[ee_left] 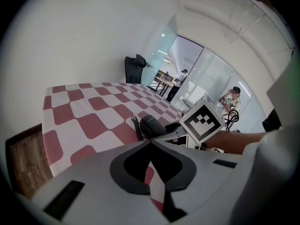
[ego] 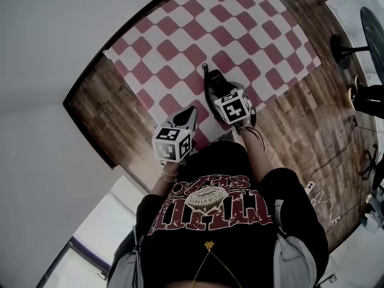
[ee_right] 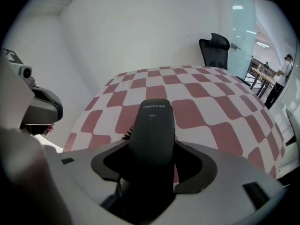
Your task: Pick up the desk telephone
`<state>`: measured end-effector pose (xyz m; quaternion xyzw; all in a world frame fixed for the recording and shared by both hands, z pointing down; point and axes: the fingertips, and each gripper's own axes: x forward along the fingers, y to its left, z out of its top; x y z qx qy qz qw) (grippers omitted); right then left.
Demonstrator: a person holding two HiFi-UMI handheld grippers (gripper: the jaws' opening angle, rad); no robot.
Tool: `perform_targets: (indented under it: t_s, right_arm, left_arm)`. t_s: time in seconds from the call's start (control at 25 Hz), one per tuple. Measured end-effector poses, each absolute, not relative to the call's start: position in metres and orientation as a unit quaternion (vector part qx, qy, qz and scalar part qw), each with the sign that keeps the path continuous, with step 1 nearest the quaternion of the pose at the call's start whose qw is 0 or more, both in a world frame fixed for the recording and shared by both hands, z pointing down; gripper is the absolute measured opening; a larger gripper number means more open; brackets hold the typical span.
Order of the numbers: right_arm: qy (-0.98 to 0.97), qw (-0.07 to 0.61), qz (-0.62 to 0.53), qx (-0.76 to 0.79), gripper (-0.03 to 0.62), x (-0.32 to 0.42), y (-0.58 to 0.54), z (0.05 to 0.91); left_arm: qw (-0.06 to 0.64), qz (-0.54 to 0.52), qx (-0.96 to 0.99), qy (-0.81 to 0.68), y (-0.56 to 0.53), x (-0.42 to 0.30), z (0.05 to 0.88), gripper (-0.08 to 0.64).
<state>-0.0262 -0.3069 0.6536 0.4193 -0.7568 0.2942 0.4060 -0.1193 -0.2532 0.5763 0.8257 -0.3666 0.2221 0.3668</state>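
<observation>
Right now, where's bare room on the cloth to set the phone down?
The checkered cloth is bare from the telephone handset out to its far edges. The wood strip along its left edge is bare too. It is crowded only at the near edge: right tongs shut on the handset, coiled cord, left tongs shut.

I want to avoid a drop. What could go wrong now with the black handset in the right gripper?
The right gripper holds the handset with much of it sticking out ahead of the jaws, so it may tip or slip. Its coiled cord lies on the checkered cloth and might snag or tug during a lift.
</observation>
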Motion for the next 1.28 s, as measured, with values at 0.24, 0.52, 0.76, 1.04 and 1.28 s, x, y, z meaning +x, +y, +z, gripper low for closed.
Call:
perform_targets:
  t_s: [0.24,0.52,0.76,1.04,1.28]
  right_arm:
    - [-0.738,0.411,0.331,0.420,0.282,-0.027,-0.307,0.666]
    - [-0.741,0.400,0.299,0.448,0.282,-0.025,-0.306,0.667]
    - [-0.741,0.399,0.299,0.450,0.282,-0.025,-0.307,0.667]
    - [-0.743,0.397,0.298,0.449,0.282,-0.024,-0.306,0.667]
    - [-0.746,0.405,0.299,0.436,0.281,-0.024,-0.302,0.666]
  left_arm:
    - [0.374,0.217,0.823,-0.369,-0.255,-0.121,0.579,0.008]
    - [0.376,0.220,0.823,-0.365,-0.255,-0.119,0.581,0.008]
    - [0.373,0.223,0.829,-0.353,-0.252,-0.111,0.580,0.008]
    - [0.366,0.223,0.834,-0.348,-0.248,-0.110,0.575,0.008]
    - [0.365,0.219,0.831,-0.359,-0.248,-0.118,0.574,0.008]
